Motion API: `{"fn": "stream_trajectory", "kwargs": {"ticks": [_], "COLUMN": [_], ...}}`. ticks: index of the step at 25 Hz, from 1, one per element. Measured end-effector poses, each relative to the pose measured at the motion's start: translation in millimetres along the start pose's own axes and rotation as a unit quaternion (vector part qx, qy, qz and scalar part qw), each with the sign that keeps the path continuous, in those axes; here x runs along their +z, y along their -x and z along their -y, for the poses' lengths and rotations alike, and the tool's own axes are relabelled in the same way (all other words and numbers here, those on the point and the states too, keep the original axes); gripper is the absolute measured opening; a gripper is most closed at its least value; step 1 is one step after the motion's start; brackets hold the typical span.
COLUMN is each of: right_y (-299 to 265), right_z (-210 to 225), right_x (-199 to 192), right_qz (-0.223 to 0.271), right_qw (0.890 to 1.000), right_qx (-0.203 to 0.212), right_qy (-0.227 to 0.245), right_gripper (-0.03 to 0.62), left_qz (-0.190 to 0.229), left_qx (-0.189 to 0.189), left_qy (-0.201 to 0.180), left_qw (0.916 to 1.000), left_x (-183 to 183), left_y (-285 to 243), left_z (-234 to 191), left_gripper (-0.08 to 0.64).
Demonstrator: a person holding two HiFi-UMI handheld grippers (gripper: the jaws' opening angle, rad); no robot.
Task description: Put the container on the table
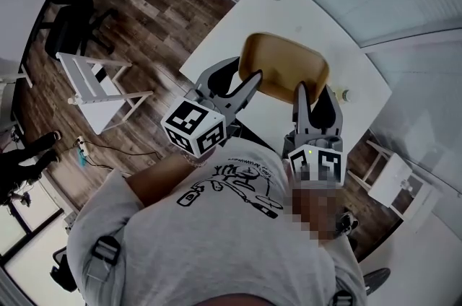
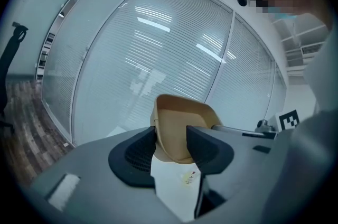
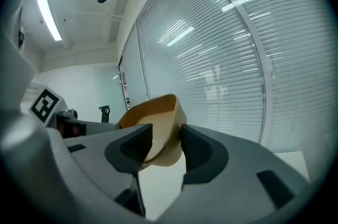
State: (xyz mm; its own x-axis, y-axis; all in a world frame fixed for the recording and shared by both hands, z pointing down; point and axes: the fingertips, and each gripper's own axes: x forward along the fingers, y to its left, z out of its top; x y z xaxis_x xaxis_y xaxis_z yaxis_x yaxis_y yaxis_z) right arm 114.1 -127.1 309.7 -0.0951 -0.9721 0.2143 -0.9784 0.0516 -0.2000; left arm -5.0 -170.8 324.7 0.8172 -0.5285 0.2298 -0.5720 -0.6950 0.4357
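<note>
Container (image 1: 285, 60) pinched by left gripper (image 1: 245, 72), right gripper (image 1: 314, 90)

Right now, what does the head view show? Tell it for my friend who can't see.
Seen from above, a person holds a tan container over a white table, with the left gripper and the right gripper each clamped on its near rim. Dark wood floor lies around the table.

No words or numbers I can read, only black-and-white square codes on the left cube (image 1: 195, 125) and right cube (image 1: 317, 166), scrawled lettering in the shirt (image 1: 231, 185) drawing too small, tiny sticker (image 2: 189, 176) on the table (image 2: 170, 194) illegible.
</note>
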Motion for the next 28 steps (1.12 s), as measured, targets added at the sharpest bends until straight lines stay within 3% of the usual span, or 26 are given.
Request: {"fn": "stream_trajectory", "kwargs": {"ticks": [28], "right_y": [-56], "right_z": [47], "right_x": [-118], "right_qz": [-0.098], "right_qw": [0.995], "right_qx": [-0.012], "right_qy": [-0.004], "right_gripper": [0.161], "left_qz": [-0.085], "left_qx": [0.010], "left_qy": [0.040], "left_qw": [0.9955], "left_x": [-101], "left_y": [-61], "left_z": [-64], "left_gripper": [0.173]}}
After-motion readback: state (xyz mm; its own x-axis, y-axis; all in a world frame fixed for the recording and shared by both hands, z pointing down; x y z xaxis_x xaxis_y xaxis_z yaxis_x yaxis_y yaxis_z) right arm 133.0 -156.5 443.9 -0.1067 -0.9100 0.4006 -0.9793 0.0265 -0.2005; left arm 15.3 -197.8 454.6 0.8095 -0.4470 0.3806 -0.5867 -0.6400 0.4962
